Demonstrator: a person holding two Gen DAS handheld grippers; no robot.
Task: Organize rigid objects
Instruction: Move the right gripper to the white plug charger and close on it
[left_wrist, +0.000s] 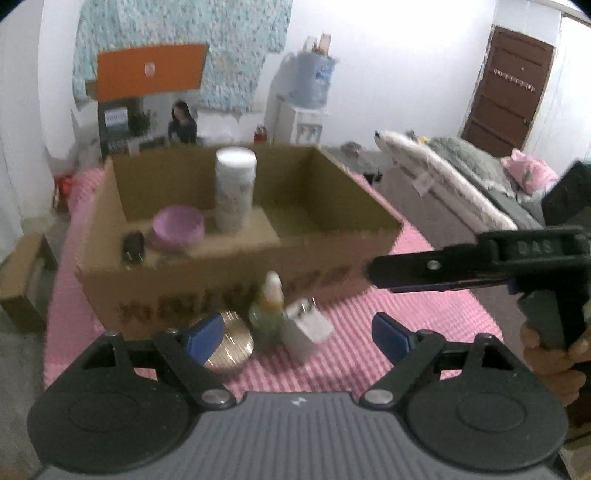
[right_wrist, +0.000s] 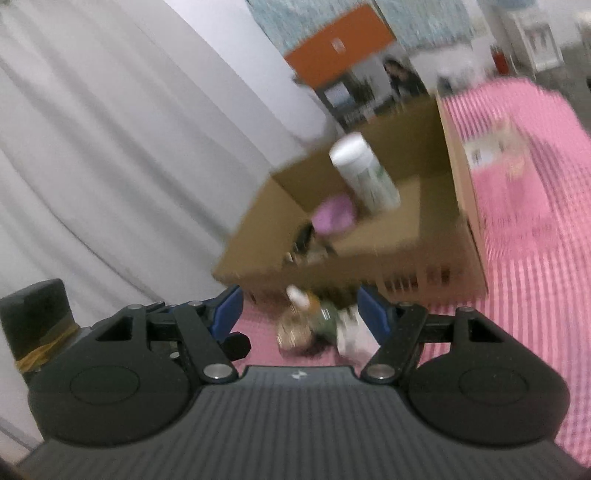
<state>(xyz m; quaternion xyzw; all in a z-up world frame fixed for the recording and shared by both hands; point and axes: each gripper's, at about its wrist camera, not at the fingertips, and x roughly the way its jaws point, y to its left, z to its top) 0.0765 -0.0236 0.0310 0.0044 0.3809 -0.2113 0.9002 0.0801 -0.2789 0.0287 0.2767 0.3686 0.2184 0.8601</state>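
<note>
An open cardboard box (left_wrist: 236, 273) stands on a pink mat (left_wrist: 424, 321). Inside it are a tall white bottle (left_wrist: 234, 188), a purple bowl (left_wrist: 179, 227) and a black plug (left_wrist: 133, 246). In front of the box lie a round metal tin (left_wrist: 232, 343), a small green bottle (left_wrist: 267, 314) with a white cap, and a white charger (left_wrist: 308, 328). My left gripper (left_wrist: 298, 338) is open just short of these three. My right gripper (right_wrist: 300, 314) is open too, with the tin (right_wrist: 293, 332), green bottle (right_wrist: 319, 312) and charger (right_wrist: 352, 338) lying beyond its fingertips. Nothing is held.
The right gripper (left_wrist: 384, 275), held in a hand (left_wrist: 554, 354), reaches in from the right over the mat. A bed with bedding (left_wrist: 461, 177) stands to the right, a water dispenser (left_wrist: 310, 110) and a seated person behind the box. A white curtain (right_wrist: 110, 147) hangs on the left.
</note>
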